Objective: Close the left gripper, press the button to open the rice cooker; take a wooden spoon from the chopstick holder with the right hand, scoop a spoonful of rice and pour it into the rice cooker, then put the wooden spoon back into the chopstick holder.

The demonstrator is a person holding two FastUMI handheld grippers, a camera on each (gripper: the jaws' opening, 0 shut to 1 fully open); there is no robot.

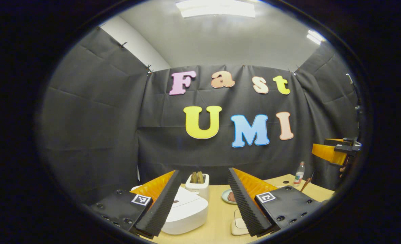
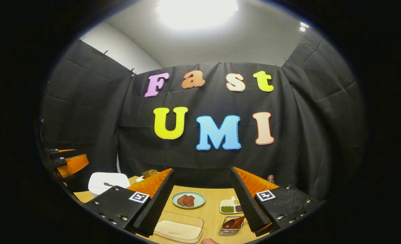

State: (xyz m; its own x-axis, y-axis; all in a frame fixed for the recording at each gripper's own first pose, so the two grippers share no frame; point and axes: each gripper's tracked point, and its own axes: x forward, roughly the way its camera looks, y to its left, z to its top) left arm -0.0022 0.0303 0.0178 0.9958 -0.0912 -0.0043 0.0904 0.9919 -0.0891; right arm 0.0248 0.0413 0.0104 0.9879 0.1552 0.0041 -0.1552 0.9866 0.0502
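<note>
Left gripper view: the left gripper [image 1: 204, 200] hangs above the table [image 1: 217, 217] with its fingers spread wide and nothing between them. Below the gap sits the white rice cooker [image 1: 187, 211], lid down. Just behind the cooker stands the white chopstick holder [image 1: 198, 185] with brown wooden handles poking out of its top. To the right of the cooker lies a small plate [image 1: 228, 196] with something reddish on it, and nearer the camera a pale flat object [image 1: 238, 226] that cannot be made out. Far right of the cooker, at the table's back edge, stands a small bottle [image 1: 299, 173]. The right gripper [image 1: 336, 150] shows at the far right, well above the table; its state cannot be told from here.

Right gripper view: the right gripper [image 2: 202, 200] is also spread wide, holding nothing. The cooker [image 2: 108, 182] lies at the left. To the right of it come a plate of reddish pieces [image 2: 188, 200], a clear tray of rice [image 2: 178, 231], a divided dish [image 2: 230, 206] and a metal dish with a dark spoon [image 2: 232, 225]. The left gripper [image 2: 66, 159] shows left of the cooker.
</note>
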